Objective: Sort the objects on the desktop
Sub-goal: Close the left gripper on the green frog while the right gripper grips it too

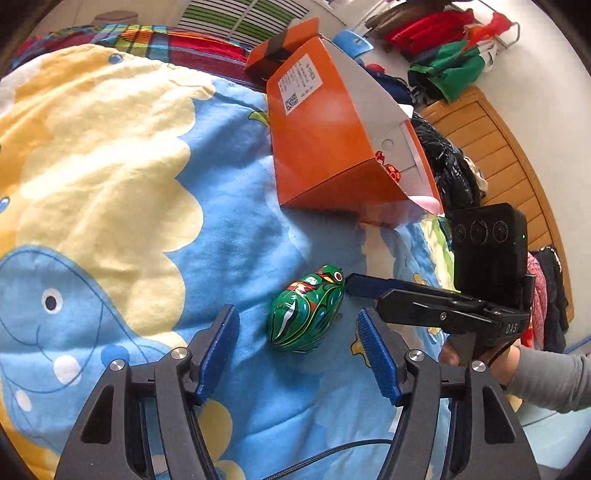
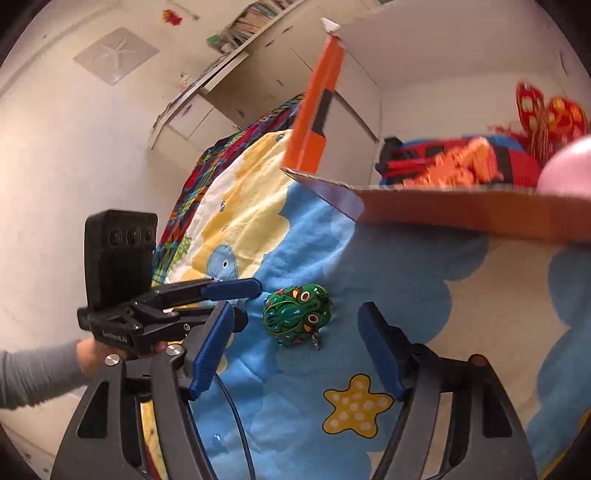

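Black hand-held gripper (image 1: pixel 297 325), blue ribbed pads (image 1: pixel 376 354), silver screws, grey sleeve (image 1: pixel 554 380)

Tin frog (image 1: pixel 306 308) between parted fingers (image 1: pixel 378 360)

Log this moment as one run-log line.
phase: approach | target: green tin frog on quilt | left gripper: open | right gripper: open | orange box: open behind

Bed under cartoon quilt (image 1: pixel 110 155) in blue and yellow; plaid blanket (image 1: pixel 155 40) at far end; wooden headboard panel (image 1: pixel 491 147); clothes rack (image 1: pixel 461 40) with red and green garments; white cupboards (image 2: pixel 236 99) and shelf of books (image 2: pixel 255 18) against pale wall (image 2: pixel 55 166)
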Available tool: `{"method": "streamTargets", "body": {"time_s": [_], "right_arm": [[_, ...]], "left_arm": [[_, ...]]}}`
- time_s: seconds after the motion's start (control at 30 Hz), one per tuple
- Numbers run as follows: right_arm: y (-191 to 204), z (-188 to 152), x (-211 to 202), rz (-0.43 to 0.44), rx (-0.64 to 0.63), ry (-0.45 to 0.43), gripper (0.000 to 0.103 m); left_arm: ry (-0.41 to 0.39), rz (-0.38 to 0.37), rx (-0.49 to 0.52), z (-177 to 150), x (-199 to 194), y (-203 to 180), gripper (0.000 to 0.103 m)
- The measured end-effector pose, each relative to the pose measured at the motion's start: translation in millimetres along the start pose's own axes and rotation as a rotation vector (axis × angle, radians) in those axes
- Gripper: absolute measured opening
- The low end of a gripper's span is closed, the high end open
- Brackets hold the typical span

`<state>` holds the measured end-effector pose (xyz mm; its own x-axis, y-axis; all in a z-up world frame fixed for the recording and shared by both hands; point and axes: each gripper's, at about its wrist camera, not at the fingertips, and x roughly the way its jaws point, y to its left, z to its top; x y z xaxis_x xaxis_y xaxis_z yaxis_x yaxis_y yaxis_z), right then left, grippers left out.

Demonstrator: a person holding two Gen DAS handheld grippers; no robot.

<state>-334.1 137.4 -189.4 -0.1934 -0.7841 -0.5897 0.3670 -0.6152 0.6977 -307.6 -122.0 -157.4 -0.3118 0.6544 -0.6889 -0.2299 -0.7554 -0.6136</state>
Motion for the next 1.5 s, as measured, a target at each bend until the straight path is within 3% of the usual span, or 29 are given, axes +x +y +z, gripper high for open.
{"method": "streamTargets", "body": {"time_s": [0.1,0.2,0.27,0.37,0.47,0.93,1.1,1.2,1.5], "right_arm": [[-3.7,-0.7,8.4,0.0,0.005,0.003,0.067],[-8.1,1.3,11.9,0.009,0.034,-0.013,0.067],[-7.6,2.3,14.7,-0.009,0.02,-0.014,0.057],[-4.1,2.4,21.6,0.003,-0.008,0.01,0.043],[-5.6,2.8,28.4,-0.014,-0.012,0.021,0.035],[-2.0,-3.8,6.5,-0.012,-0.035,-0.023,0.034],[3.9,-3.0,-7.4,0.009,-0.056,-0.054,0.031],[6.4,-0.7,-12.0,0.008,-0.079,-0.06,0.031],[3.0,-6.5,-9.5,-0.039,-0.142,-0.013,0.029]], "left_arm": [[-0.029,-0.027,-0.054,-0.9,1.6,7.3,0.059],[-0.015,-0.037,-0.049,-2.0,5.7,8.1,0.034],[0.001,-0.041,-0.038,-4.4,9.9,6.8,0.032],[0.001,-0.048,-0.044,-6.7,13.4,8.7,0.032],[-0.011,-0.054,-0.072,-9.1,14.0,11.5,0.032],[-0.077,-0.091,-0.111,-29.2,11.7,-7.4,0.032],[-0.066,-0.077,-0.041,-36.5,21.3,-33.4,0.032],[-0.073,-0.102,-0.093,-43.2,30.9,-35.2,0.031],[-0.097,-0.04,-0.043,-52.4,43.8,-45.1,0.031]]}}
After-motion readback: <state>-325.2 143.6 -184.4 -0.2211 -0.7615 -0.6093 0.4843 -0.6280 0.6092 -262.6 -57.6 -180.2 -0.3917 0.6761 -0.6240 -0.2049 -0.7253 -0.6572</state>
